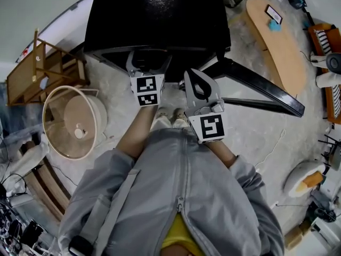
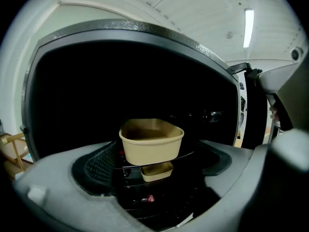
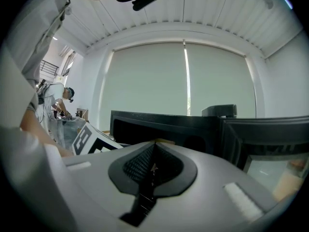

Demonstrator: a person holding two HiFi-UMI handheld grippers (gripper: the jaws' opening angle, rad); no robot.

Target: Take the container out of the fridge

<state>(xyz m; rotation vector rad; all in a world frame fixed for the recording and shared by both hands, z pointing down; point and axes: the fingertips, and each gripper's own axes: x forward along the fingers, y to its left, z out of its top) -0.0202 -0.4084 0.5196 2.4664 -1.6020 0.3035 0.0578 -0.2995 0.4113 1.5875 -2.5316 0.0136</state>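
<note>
open left gripper (image 2: pixel 158 154) faces container (image 2: pixel 151 146) in fridge (image 2: pixel 96 71)
container rests on a shelf (image 2: pixel 187 154) between the spread jaws, untouched; right gripper (image 3: pixel 154 149) closed, empty.

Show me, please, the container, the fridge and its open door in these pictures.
container (image 2: pixel 151 148): left gripper view, front wall of the tan tub.
fridge (image 1: pixel 157 15): head view, on its black top.
open door (image 1: pixel 266 92): head view, midway along the door's upper edge.

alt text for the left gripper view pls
A beige open-topped container sits on a shelf inside a dark, open fridge, straight ahead of the left claw, whose jaws stand wide apart and do not touch it. A ceiling light shows at upper right.
</note>
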